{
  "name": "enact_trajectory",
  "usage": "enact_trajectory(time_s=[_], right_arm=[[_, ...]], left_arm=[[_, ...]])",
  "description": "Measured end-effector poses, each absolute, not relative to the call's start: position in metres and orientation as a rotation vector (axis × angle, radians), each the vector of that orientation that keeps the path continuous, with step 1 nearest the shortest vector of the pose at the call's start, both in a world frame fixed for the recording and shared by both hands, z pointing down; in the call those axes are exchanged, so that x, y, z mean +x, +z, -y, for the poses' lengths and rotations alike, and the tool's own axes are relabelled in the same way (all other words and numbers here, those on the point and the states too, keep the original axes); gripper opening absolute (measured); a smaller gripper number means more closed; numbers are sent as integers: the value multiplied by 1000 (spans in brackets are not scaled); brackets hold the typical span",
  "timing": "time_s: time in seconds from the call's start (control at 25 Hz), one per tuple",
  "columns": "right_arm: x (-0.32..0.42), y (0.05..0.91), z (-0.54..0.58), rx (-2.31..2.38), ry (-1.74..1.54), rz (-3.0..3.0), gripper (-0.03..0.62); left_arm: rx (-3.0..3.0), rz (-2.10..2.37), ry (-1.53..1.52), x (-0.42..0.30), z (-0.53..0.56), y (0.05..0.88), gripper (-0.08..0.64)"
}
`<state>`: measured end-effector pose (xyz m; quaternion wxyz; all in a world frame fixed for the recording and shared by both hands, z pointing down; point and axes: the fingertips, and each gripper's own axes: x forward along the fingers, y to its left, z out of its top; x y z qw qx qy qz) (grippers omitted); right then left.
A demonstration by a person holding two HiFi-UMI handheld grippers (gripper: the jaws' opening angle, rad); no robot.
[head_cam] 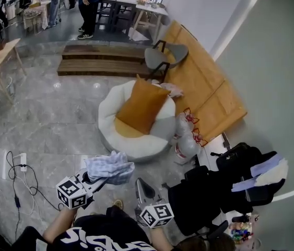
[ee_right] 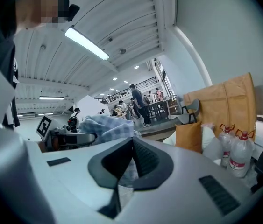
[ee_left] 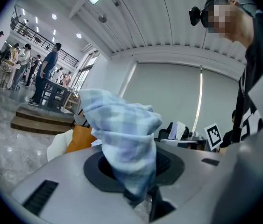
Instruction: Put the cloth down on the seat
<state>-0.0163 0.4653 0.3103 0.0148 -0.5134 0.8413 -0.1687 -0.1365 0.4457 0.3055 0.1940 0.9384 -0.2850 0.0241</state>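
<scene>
Plainly, left hand-held gripper (head_cam: 99, 182) tight on the checked cloth (head_cam: 110, 167), right hand-held gripper (head_cam: 141, 186) jaws together; shirt lettering (head_cam: 84, 238) illegible.

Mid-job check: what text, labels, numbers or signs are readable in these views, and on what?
No text can be read.
White lettering on the person's black shirt: cut off and illegible.
Labels on the water bottles: too small to read.
Marker cube: square pattern only, no words.

The cloth (head_cam: 110, 169) is pale blue and white check. The seat (head_cam: 136, 146) is white, its cushion (head_cam: 141, 106) orange. The floor (head_cam: 58, 119) is grey, marbled; the board (head_cam: 209, 93) tan.
</scene>
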Motion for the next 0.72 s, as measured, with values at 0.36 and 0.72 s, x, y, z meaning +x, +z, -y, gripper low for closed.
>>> enact_trajectory(time_s=[0.36, 0.72], right_arm=[[20, 317, -428, -1564, -537, -2597, 18], [46, 320, -403, -1514, -568, -2605, 19]], left_arm=[[2641, 797, 101, -95, -410, 307, 114], [2644, 833, 87, -73, -384, 298, 115]])
